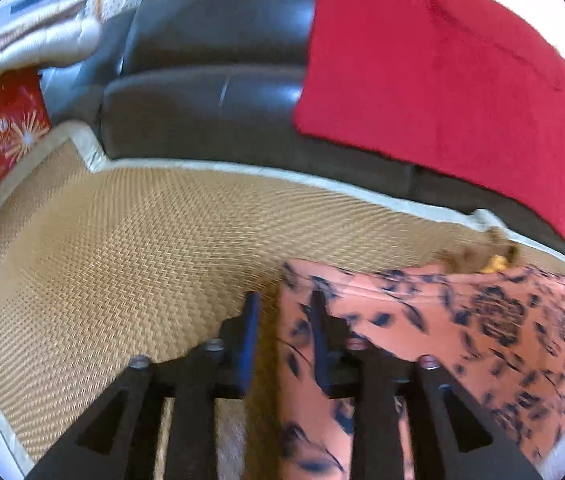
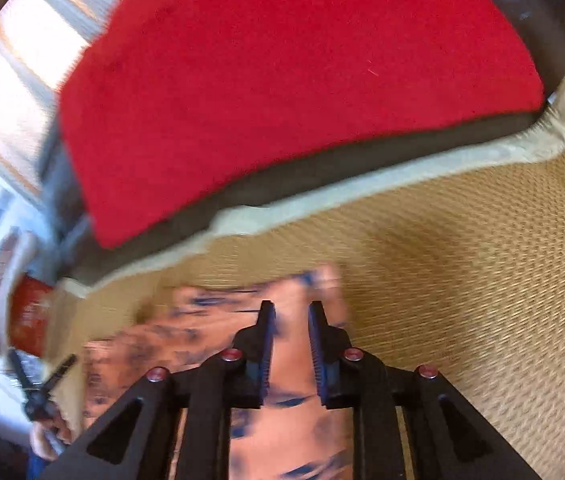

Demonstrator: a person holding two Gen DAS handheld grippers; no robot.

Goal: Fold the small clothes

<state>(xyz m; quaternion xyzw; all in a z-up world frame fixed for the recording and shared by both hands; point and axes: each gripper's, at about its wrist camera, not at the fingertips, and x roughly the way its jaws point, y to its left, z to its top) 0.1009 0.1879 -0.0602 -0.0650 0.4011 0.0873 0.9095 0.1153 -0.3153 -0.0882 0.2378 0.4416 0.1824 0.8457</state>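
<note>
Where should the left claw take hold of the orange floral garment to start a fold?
Grip the orange floral garment at its near left edge, coming in low from the left over the woven mat. That edge lies flat and free on the mat, right between the open fingers of the left claw.

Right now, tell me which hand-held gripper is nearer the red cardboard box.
Left. The left hand-held gripper is at the cloth's edge toward the red cardboard box; the right hand-held gripper is farther across.

A tan woven mat with pale cloth edging (image 1: 114,240) filled the lower left of the frame. On it, lower right, lay a salmon-pink garment with dark floral print (image 1: 482,332).
</note>
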